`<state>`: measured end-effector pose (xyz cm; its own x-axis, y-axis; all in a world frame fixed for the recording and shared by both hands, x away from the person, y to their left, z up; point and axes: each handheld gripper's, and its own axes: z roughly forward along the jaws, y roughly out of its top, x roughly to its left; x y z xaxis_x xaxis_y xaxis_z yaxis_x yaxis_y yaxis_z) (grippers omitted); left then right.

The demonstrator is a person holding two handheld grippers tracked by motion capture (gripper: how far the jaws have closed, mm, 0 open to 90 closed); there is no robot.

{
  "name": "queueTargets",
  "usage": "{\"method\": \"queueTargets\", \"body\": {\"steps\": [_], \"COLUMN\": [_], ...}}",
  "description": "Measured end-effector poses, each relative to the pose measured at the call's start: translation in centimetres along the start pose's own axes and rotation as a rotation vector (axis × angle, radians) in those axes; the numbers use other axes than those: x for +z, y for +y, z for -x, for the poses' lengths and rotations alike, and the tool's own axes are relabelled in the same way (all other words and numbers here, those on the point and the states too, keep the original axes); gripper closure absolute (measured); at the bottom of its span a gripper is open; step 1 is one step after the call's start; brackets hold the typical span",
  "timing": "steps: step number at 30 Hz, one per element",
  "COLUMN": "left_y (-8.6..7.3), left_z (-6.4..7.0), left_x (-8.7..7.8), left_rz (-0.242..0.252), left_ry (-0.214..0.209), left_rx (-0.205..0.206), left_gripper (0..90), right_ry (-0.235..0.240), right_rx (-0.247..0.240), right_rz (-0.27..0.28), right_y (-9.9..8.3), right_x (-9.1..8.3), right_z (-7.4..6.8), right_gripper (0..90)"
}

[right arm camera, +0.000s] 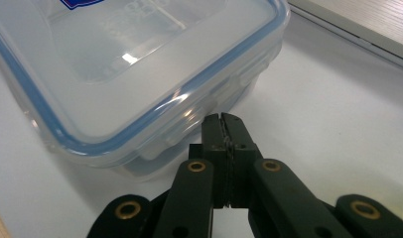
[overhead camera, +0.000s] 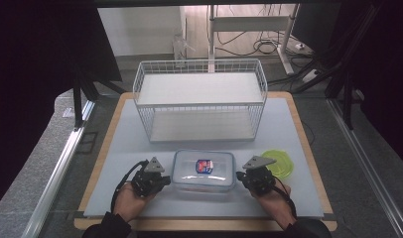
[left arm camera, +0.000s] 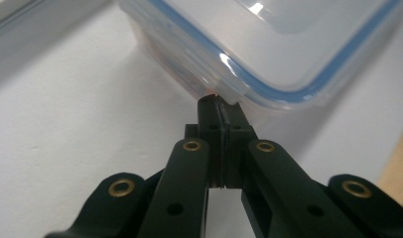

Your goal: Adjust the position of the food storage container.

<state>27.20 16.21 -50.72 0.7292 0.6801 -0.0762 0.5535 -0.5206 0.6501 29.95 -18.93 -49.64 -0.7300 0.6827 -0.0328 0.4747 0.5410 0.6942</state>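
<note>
A clear lidded box [overhead camera: 204, 171] sits between two pairs of tongs. The left tongs [left arm camera: 220, 101] and right tongs [right arm camera: 223, 118], each with jaws pressed together, touch its side latches. Pushed unevenly, the light box could skid toward the wire basket [overhead camera: 199, 99] ahead — or a latch could stay shut.
</note>
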Motion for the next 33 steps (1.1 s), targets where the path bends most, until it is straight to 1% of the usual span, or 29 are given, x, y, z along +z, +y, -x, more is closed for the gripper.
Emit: {"method": "queueTargets", "body": {"steps": [3, 4, 9, 12, 14, 16, 17, 19, 21, 24, 28, 29, 30, 32, 33], "left_y": [-0.3, -0.4, -0.4, -0.3, -0.3, -0.3, -0.3, -0.4, -0.5, -0.7, -0.9, -1.0, -1.1, -1.2, -1.2], "left_z": [0.2, 0.2, 0.3, 0.6, 0.8, 0.7, 0.6, 0.2, 0.1, -0.2, -0.4, -0.5, -0.6, -0.8, -0.8], "left_x": [-0.2, -0.3, -0.3, -0.2, -0.2, -0.2, -0.2, -0.4, -0.7, -0.9, -1.1, -1.1, -1.1, -1.1, -1.1], "left_rz": [0.010, 0.012, 0.014, 0.015, 0.014, 0.015, 0.017, 0.035, 0.041, 0.042, 0.040, 0.037, 0.036, 0.031, 0.029], "left_ry": [-0.019, -0.023, -0.028, -0.034, -0.036, -0.034, -0.042, -0.061, -0.046, -0.031, -0.013, -0.013, -0.010, -0.003, -0.001], "left_rx": [-0.025, -0.027, -0.030, -0.021, -0.015, -0.016, -0.024, -0.044, -0.044, -0.045, -0.037, -0.037, -0.041, -0.043, -0.043], "left_gripper": [89.8, 89.8, 89.6, 89.6, 89.4, 87.2, 85.2, 83.7, 83.7, 83.7, 83.7, 83.5, 83.2, 82.9, 82.9], "right_ry": [0.006, 0.008, 0.008, -0.001, -0.005, -0.001, 0.003, -0.004, -0.016, -0.012, -0.019, -0.014, -0.008, -0.014, -0.010], "right_rx": [0.002, 0.003, -0.004, -0.007, 0.000, 0.003, 0.003, -0.002, -0.006, 0.030, 0.042, 0.044, 0.053, 0.051, 0.053], "right_rz": [0.004, 0.005, 0.007, 0.004, 0.006, 0.003, 0.007, 0.009, -0.010, -0.030, -0.040, -0.041, -0.039, -0.044, -0.041], "right_y": [-0.1, -0.1, -0.1, -0.1, -0.1, -0.2, -0.2, -0.3, -0.8, -1.4, -1.8, -1.9, -2.0, -2.0, -2.0], "right_x": [0.0, 0.0, 0.0, 0.0, 0.0, -0.1, -0.3, -0.8, -1.2, -1.6, -1.8, -1.8, -1.9, -2.0, -2.0], "right_z": [0.2, 0.3, 0.3, 0.5, 0.7, 0.9, 1.0, 1.0, 1.4, 2.4, 3.3, 3.6, 3.7, 3.9, 4.0], "right_gripper": [89.8, 89.8, 89.3, 88.9, 88.7, 87.2, 86.6, 86.7, 87.7, 88.8, 89.5, 89.8, 89.8, 89.8, 89.8]}}
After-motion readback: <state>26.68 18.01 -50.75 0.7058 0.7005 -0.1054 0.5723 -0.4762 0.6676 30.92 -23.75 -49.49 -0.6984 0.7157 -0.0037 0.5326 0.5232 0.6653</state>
